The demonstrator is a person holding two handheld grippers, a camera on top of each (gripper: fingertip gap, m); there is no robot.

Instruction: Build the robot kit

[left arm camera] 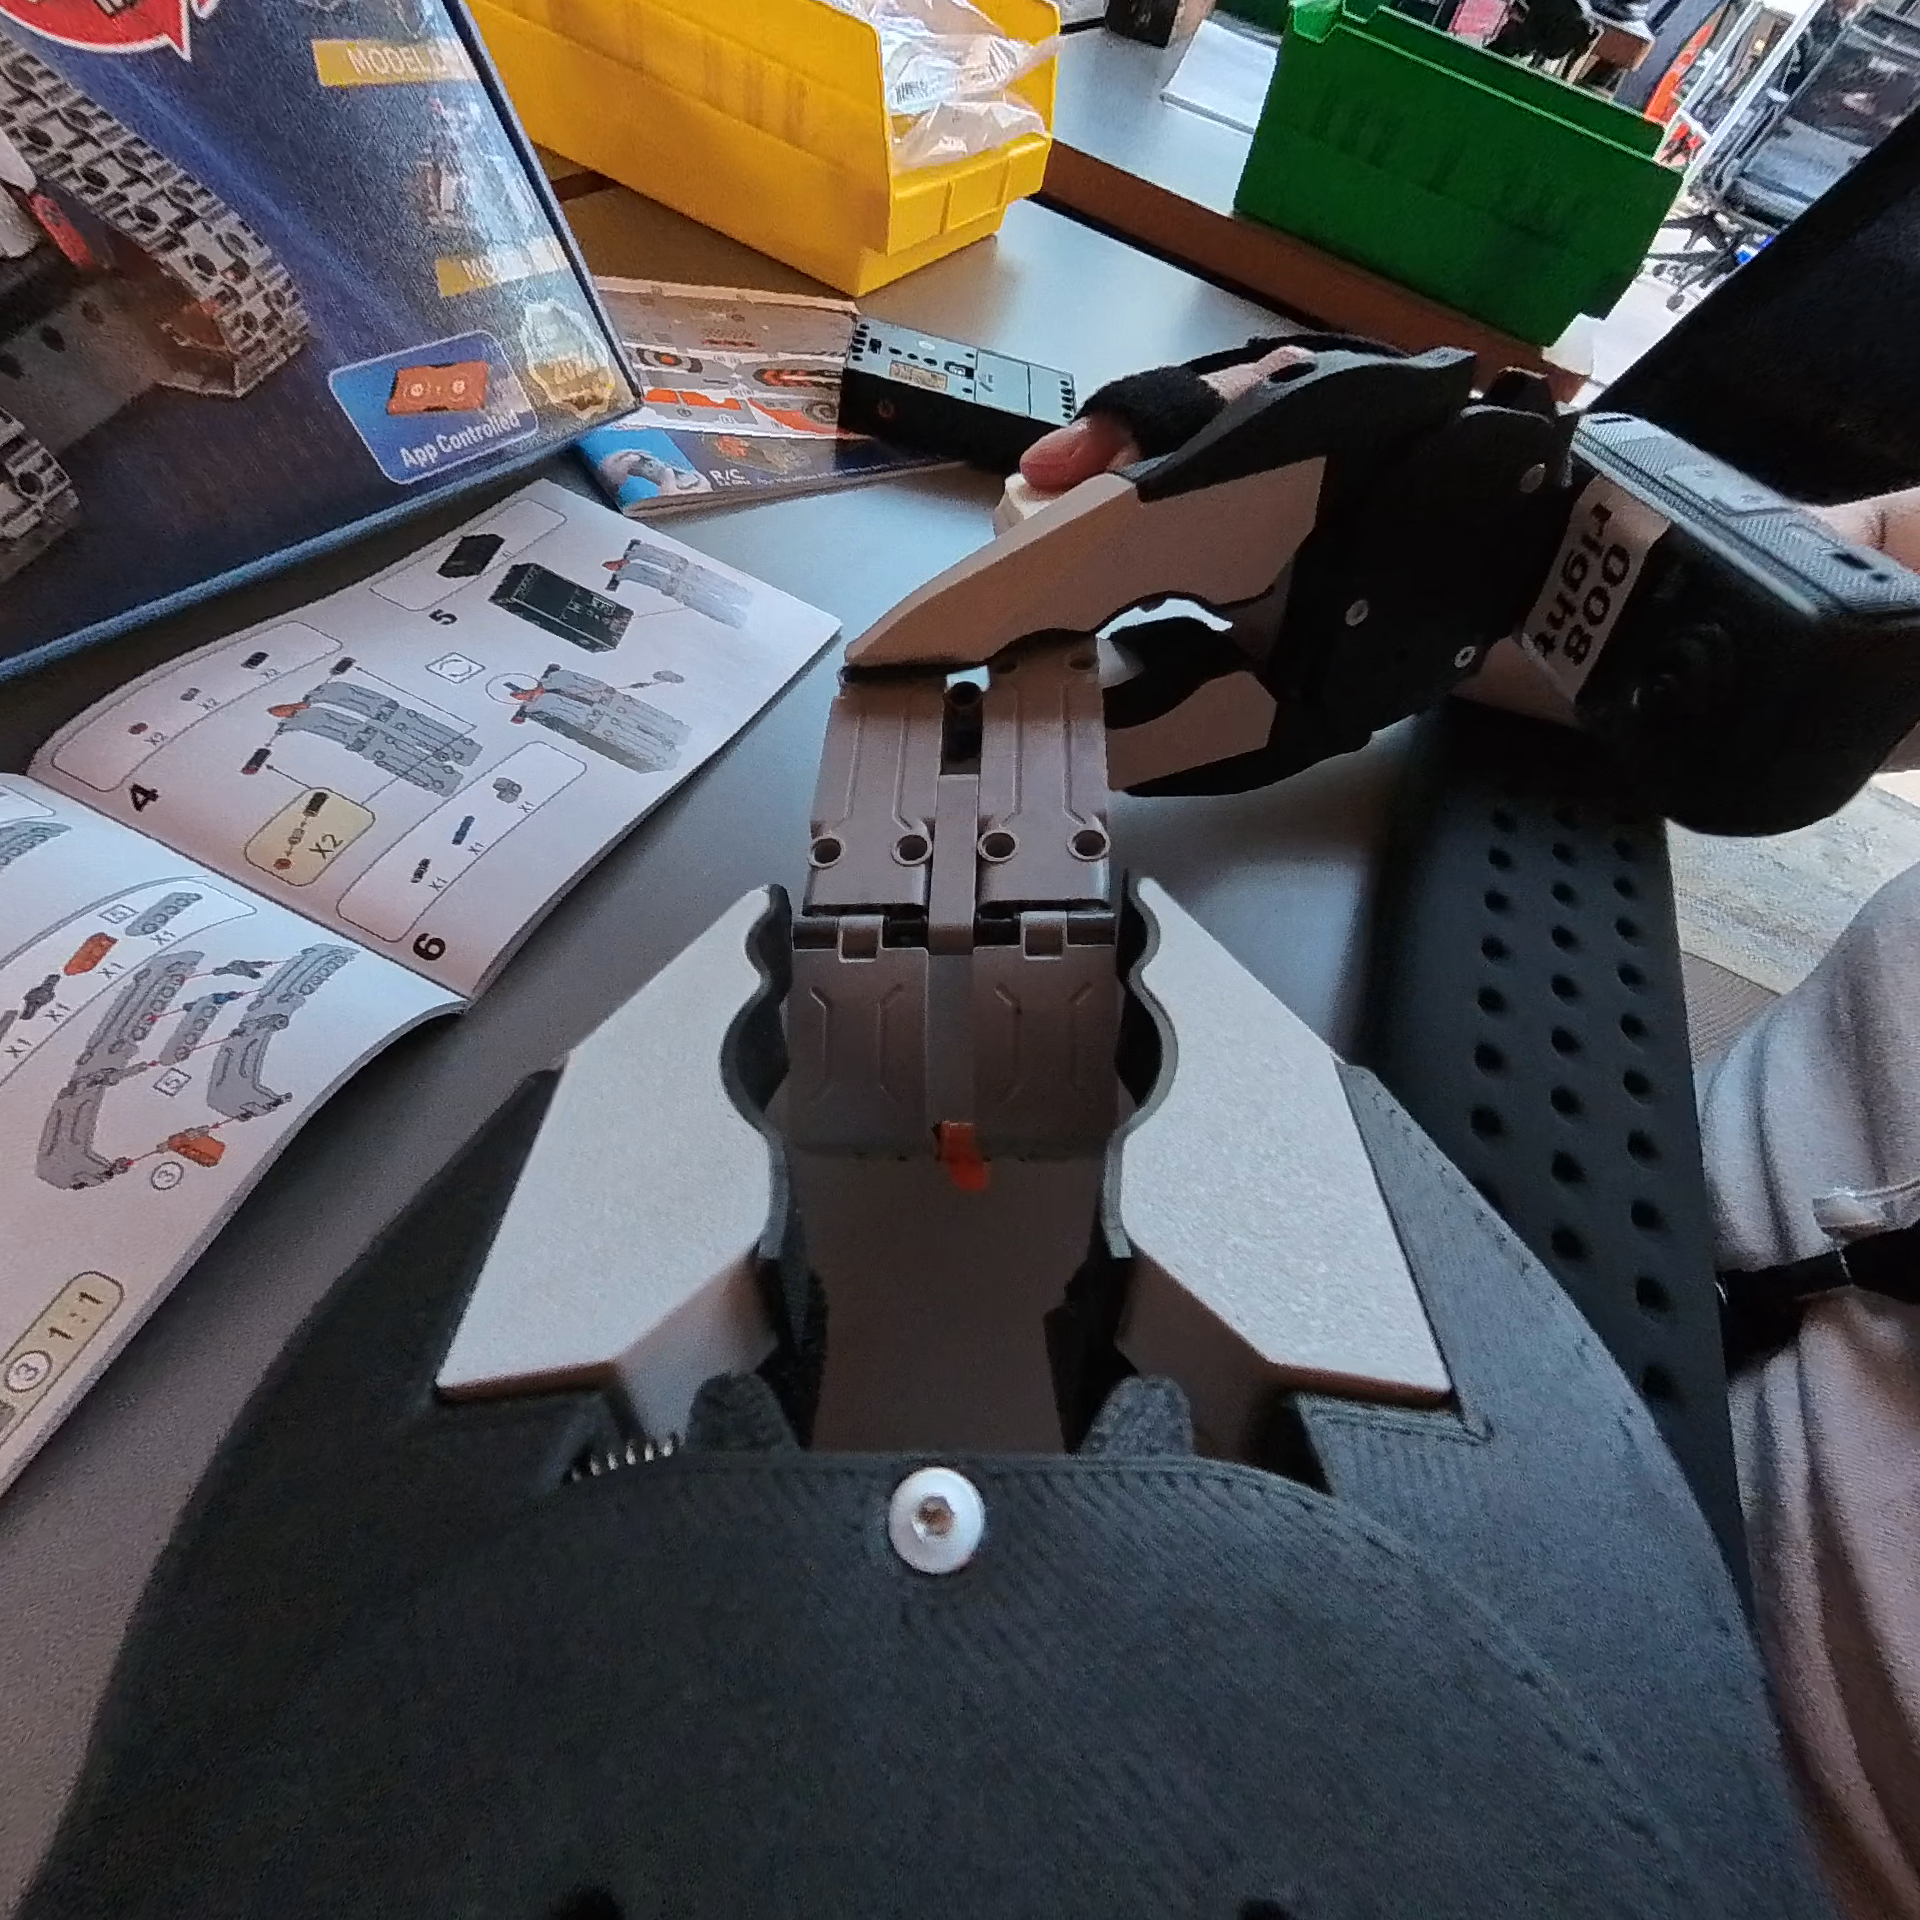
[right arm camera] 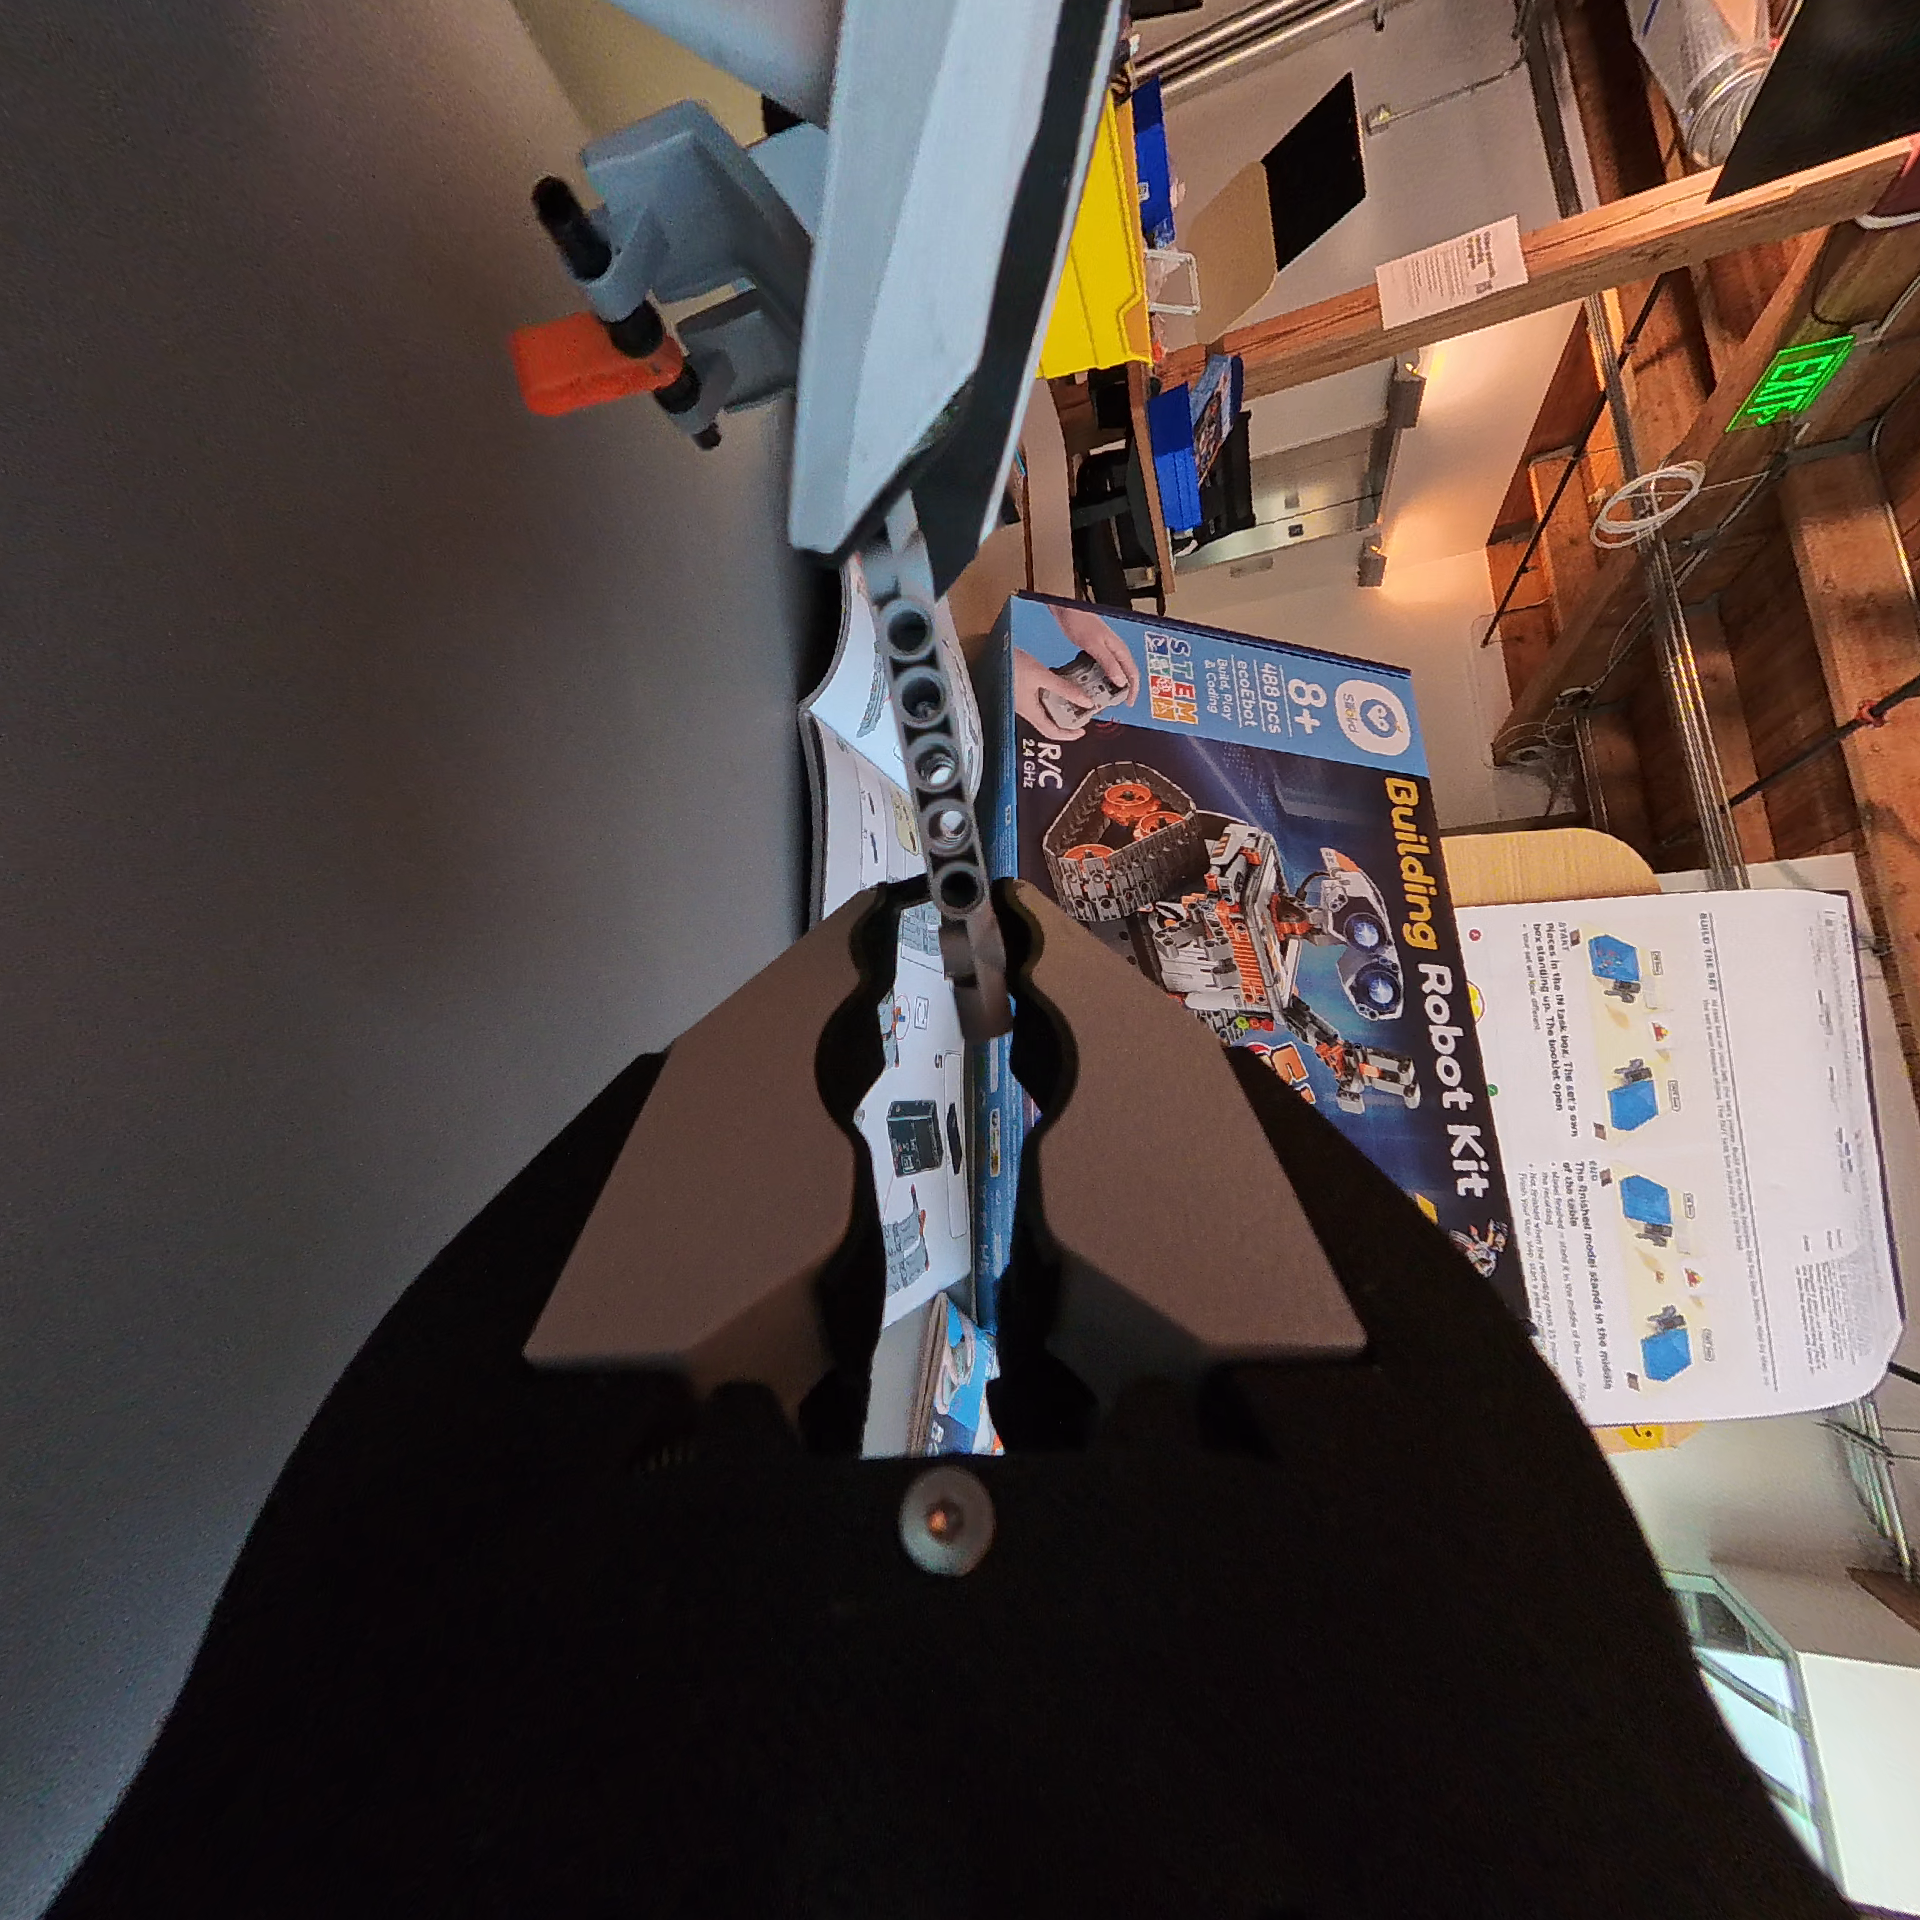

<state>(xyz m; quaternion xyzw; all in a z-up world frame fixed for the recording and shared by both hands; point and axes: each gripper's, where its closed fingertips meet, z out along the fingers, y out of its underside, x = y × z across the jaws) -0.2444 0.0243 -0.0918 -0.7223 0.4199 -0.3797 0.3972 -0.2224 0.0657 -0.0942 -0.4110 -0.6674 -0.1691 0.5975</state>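
Observation:
My left gripper [left arm camera: 956, 914] is shut on a grey brick assembly [left arm camera: 956, 987] made of two long panels side by side, with a small orange piece [left arm camera: 961, 1153] near my palm. It holds the assembly above the grey table [left arm camera: 727, 810], pointing away from me. My right gripper [left arm camera: 992, 701] comes in from the right and pinches the assembly's far end. In the right wrist view my right gripper [right arm camera: 956, 904] is shut on a dark grey beam with round holes [right arm camera: 925, 748] that belongs to the assembly. One left finger [right arm camera: 925, 291] and the orange piece [right arm camera: 582, 364] show above it.
An open instruction booklet [left arm camera: 312, 831] lies at the left. A blue kit box [left arm camera: 260, 260] stands behind it, also in the right wrist view [right arm camera: 1247, 883]. A black battery box [left arm camera: 956, 384], a leaflet [left arm camera: 727, 395], a yellow bin [left arm camera: 779, 135] and a green bin [left arm camera: 1455, 177] sit farther back. A black perforated chair back [left arm camera: 1558, 1039] is at the right. One gripper's finger ends stand about 5 centimeters off the other's.

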